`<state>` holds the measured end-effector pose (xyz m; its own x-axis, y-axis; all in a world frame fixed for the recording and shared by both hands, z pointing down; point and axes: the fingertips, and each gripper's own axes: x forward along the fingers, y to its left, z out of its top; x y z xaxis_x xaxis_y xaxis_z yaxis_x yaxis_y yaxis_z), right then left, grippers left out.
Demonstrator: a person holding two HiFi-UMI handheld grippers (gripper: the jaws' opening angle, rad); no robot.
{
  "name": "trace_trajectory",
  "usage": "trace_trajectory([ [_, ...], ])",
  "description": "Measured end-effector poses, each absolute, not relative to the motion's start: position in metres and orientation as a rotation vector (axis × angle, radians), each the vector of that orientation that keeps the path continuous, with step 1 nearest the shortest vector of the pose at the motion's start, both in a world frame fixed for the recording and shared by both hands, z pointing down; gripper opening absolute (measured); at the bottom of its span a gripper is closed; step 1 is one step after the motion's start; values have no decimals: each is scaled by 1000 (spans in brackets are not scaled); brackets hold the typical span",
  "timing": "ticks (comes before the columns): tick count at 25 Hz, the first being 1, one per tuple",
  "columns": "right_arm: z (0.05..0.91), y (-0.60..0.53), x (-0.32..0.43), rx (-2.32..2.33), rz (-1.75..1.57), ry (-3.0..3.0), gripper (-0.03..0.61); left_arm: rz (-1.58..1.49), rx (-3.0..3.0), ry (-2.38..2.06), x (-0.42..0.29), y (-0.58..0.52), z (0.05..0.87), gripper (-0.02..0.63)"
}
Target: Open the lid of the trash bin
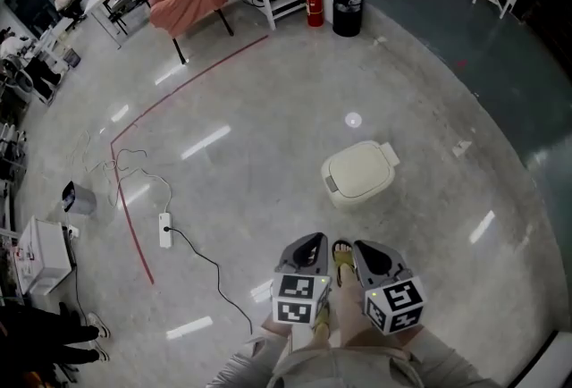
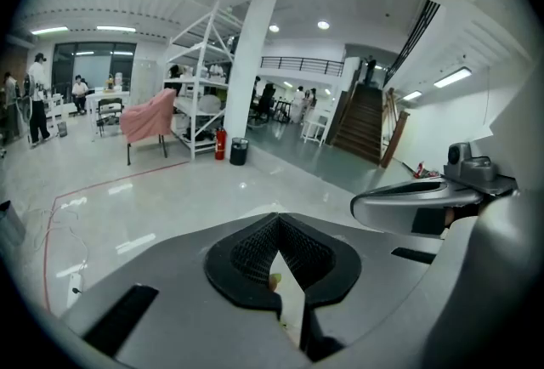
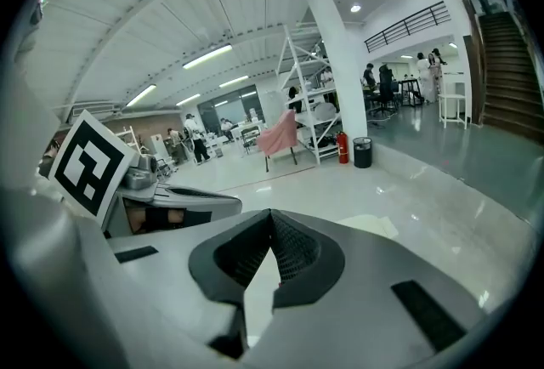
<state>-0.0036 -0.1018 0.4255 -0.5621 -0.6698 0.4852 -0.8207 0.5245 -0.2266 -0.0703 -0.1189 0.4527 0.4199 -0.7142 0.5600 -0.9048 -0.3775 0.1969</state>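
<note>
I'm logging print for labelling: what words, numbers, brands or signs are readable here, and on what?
No words or numbers can be read.
Left gripper and right gripper: cubes bear black-and-white square markers, no letters.
Fire extinguisher: label too small to read.
White box: red marks, too small to read.
Trash bin: no print visible.

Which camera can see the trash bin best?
The head view: the whole cream trash bin sits on the floor, lid down, seen from above. The right gripper view shows only a pale edge of it peeking over the right gripper. The left gripper view shows hardly any of it.
</note>
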Motion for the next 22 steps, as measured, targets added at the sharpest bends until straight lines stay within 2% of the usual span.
trace_trajectory([
  [22,559,-193,6,1193,737,-2262,-2,655,2100,-1317,-55,-227,600,5],
])
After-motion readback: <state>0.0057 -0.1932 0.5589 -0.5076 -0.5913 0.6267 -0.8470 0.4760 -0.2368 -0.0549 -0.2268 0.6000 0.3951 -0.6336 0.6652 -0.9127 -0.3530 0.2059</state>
